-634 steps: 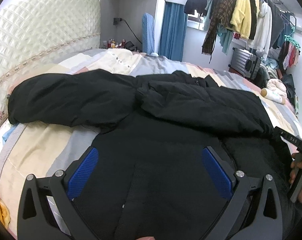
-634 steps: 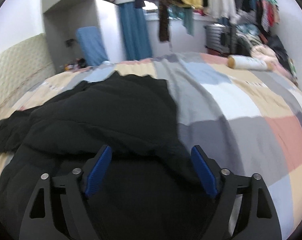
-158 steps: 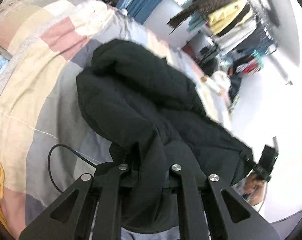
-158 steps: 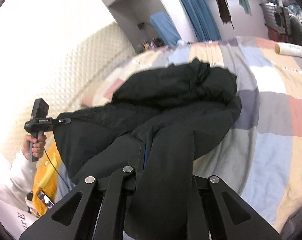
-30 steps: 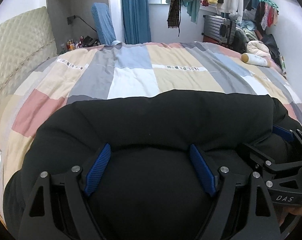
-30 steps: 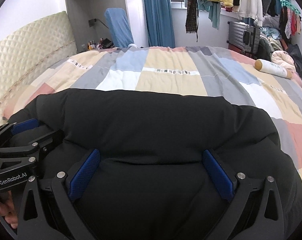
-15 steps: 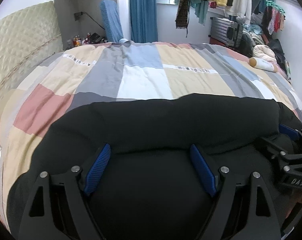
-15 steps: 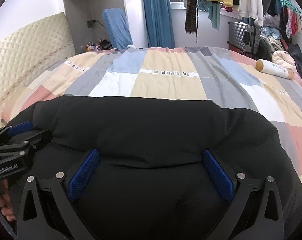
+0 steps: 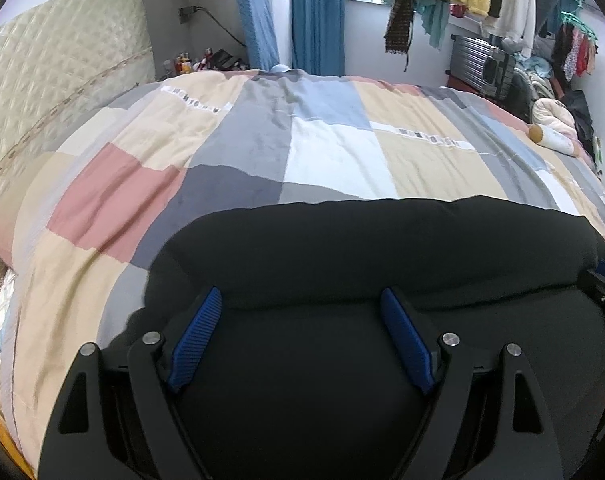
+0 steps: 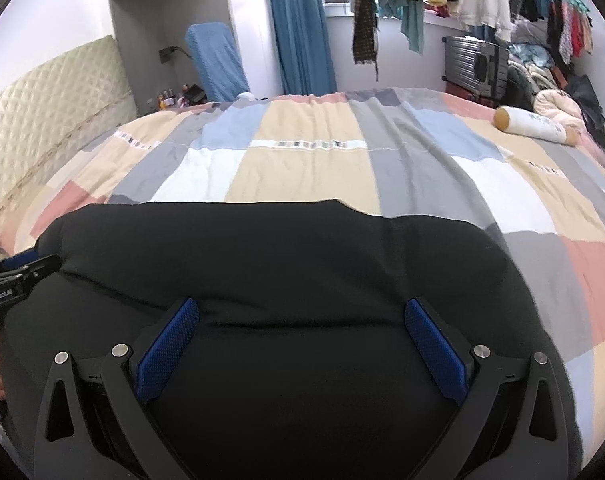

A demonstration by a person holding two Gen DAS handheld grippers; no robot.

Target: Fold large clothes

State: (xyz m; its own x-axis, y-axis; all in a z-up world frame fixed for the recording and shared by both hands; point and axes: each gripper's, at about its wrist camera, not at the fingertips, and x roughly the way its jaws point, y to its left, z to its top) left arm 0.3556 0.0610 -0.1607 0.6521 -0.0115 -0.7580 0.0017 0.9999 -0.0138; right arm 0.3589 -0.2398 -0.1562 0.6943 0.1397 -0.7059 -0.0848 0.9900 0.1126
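Black padded jacket [image 9: 374,256], matte and puffy. Lies folded into a broad, thick bundle on the near part of the patchwork bed cover [image 9: 334,152]. Far edge is a rounded, bulging fold running side to side; a shallow crease runs just behind it. Sleeves not visible.

A bed carried everything, covered by a patchwork quilt [image 9: 330,152] of cream, grey, pink, pale blue and white blocks, with a quilted cream headboard [image 9: 62,80] along its left side. A folded black padded jacket [image 10: 286,272] lay directly on the quilt at the near edge, as a wide, rounded bundle with a soft crease across its top. Far off at the right edge of the bed, well apart from the jacket, a white cylindrical bottle with a tan cap [image 10: 530,125] lay on its side on the quilt.
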